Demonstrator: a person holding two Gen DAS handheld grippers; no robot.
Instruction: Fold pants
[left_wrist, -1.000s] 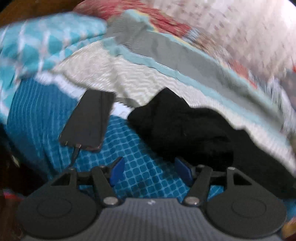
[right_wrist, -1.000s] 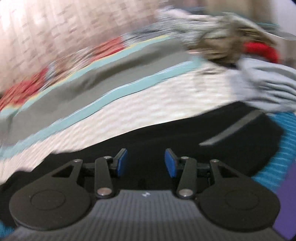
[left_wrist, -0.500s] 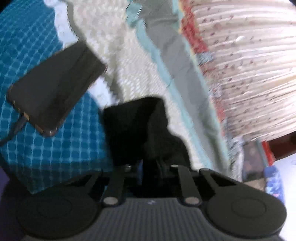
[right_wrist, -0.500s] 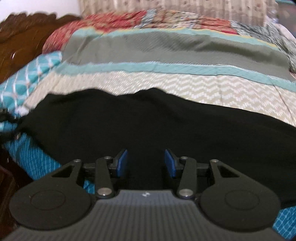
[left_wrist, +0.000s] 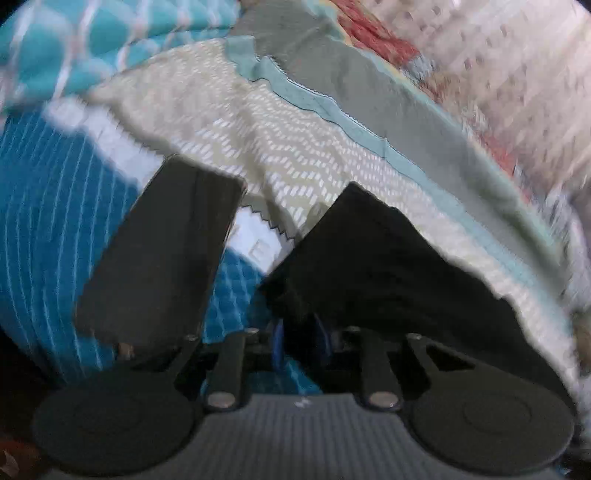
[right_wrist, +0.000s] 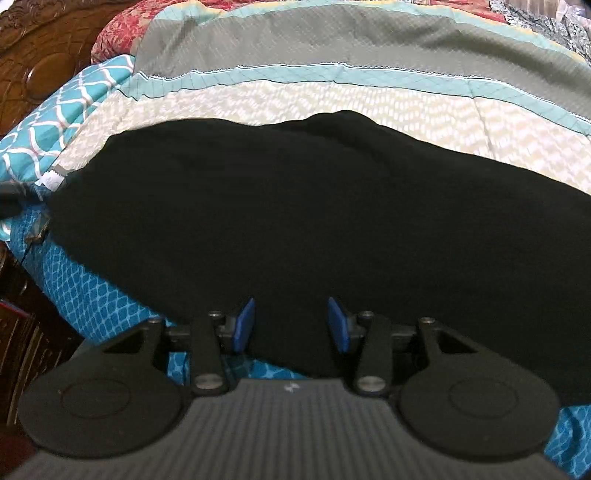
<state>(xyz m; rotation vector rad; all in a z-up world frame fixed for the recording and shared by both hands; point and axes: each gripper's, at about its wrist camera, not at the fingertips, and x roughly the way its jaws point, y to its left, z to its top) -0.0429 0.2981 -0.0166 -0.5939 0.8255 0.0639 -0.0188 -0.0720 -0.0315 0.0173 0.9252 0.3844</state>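
Note:
The black pants (right_wrist: 295, 206) lie spread across the bed, over a blue patterned sheet and a striped quilt. In the left wrist view, one end of the pants (left_wrist: 369, 266) runs down between the fingers of my left gripper (left_wrist: 301, 345), which is shut on the fabric. My right gripper (right_wrist: 291, 325) is open, its blue pads (right_wrist: 245, 325) spread over the near edge of the pants, holding nothing.
A black phone (left_wrist: 162, 258) with a cable lies on the blue sheet (left_wrist: 48, 221) just left of the held pants end. A teal patterned pillow (right_wrist: 55, 125) and a carved wooden headboard (right_wrist: 40, 59) stand at the left. The quilt (right_wrist: 332, 85) covers the far bed.
My left gripper went from open beside the pants to shut on their end and has tilted back. My right gripper swung left over the spread pants and stayed open.

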